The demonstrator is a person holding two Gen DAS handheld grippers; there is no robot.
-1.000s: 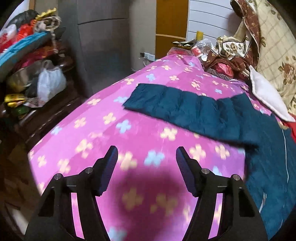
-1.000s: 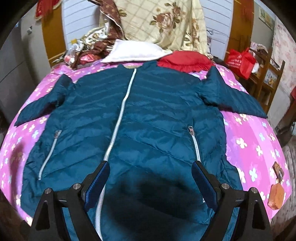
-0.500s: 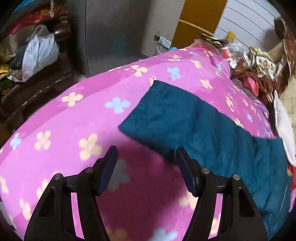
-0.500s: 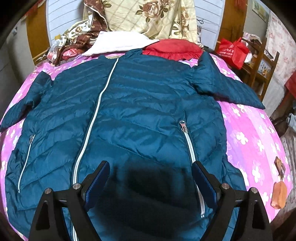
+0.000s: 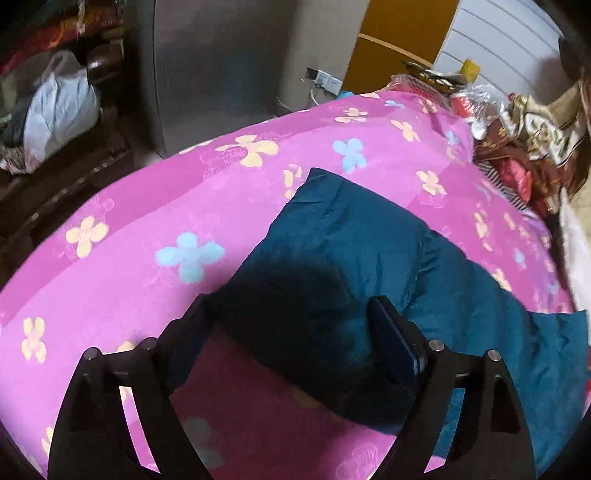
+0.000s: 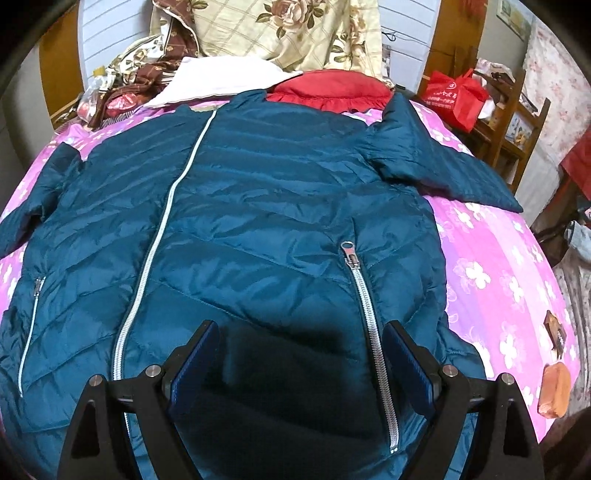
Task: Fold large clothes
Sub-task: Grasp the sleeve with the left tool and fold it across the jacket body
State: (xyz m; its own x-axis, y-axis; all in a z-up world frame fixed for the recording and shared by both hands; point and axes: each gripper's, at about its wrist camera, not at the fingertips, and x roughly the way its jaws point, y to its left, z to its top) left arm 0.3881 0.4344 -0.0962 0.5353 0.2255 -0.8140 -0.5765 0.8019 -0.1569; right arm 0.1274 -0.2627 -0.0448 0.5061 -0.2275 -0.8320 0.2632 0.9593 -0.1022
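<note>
A dark teal puffer jacket lies spread face up on a pink flowered bedspread, with a white front zipper and two pocket zippers. Its left sleeve stretches out flat in the left wrist view. My left gripper is open, its jaws straddling the sleeve near the cuff, just above it. My right gripper is open and empty, low over the jacket's lower front, beside the right pocket zipper. The right sleeve lies out toward the bed's right edge.
Pillows, a red cushion and a floral quilt pile at the bed's head. A cluttered shelf with bags stands left of the bed. A red bag sits on a wooden rack at right. Small brown items lie on the bedspread's right edge.
My left gripper has moved forward along the bed until its jaws are over the sleeve's cuff end. My right gripper has come lower and closer over the jacket's front.
</note>
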